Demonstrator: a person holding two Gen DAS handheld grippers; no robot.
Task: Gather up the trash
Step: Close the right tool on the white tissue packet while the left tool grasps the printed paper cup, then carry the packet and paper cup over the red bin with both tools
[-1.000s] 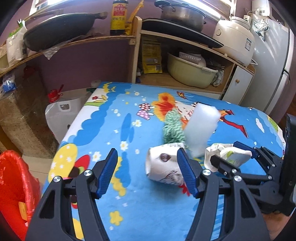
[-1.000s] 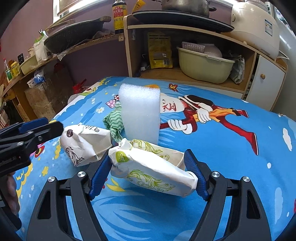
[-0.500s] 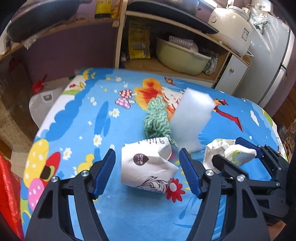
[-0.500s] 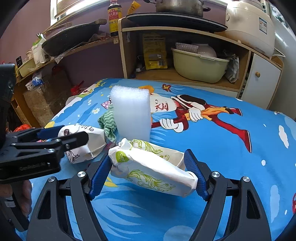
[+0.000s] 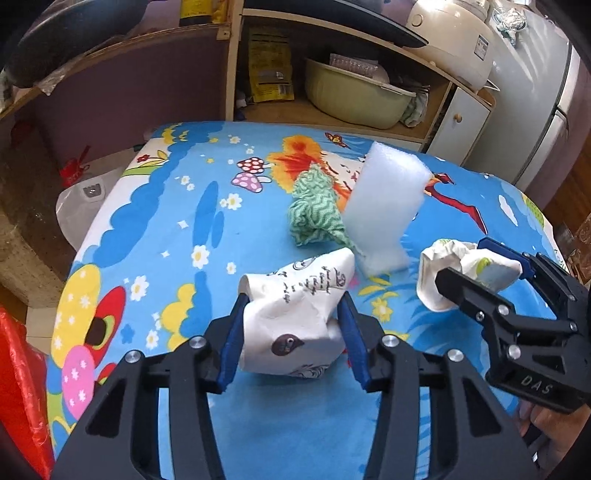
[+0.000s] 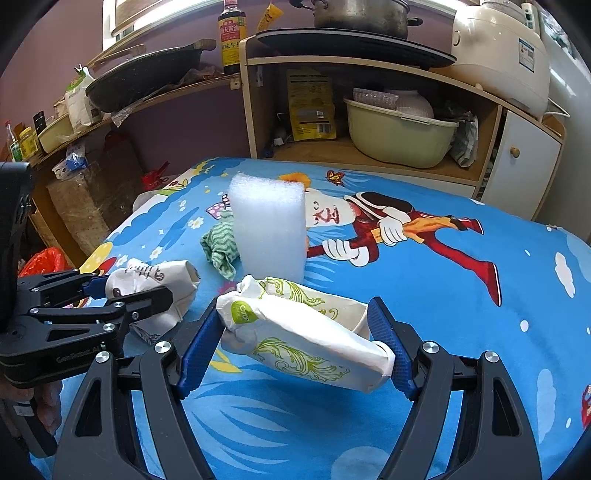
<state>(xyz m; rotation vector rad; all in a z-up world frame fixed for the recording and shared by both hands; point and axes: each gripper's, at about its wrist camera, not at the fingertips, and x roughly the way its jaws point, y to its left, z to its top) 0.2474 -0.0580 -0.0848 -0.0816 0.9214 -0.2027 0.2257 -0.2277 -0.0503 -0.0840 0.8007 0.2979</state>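
Trash lies on a table covered with a blue cartoon-print cloth (image 5: 177, 229). In the left wrist view, the left gripper (image 5: 293, 314) sits at lower centre, its 2 blue pads pressed against the sides of a crumpled white paper bag with black print (image 5: 295, 314); the jaws have just been closing and the bag now bulges between them. In the right wrist view this same gripper (image 6: 125, 290) reaches in from the left edge, clamped on that bag (image 6: 155, 284).

At lower centre of the right wrist view, the right gripper (image 6: 295, 339) has a crumpled white bag with green print (image 6: 295, 332) between its blue pads, which touch both ends of it, so it grips the bag across its length. In the left wrist view the right gripper (image 5: 484, 262) shows at the right edge with the green-print bag (image 5: 443, 269) in its jaws, and part of a hand (image 5: 554, 439) shows at the lower right corner.

Behind both bags, at the middle of each frame, a white foam block (image 5: 384, 210) stands on end, and a bunched green-and-white zigzag cloth (image 5: 314, 210) lies just to its left, touching it.

A red plastic bag (image 5: 22, 387) fills the lower left edge of the left wrist view. Across the top, wooden shelves hold a pale green basin (image 6: 399, 133), a yellow packet (image 6: 310, 107), a dark wok (image 6: 144, 77), a sauce bottle (image 6: 232, 33) and a cream rice cooker (image 6: 502, 55).
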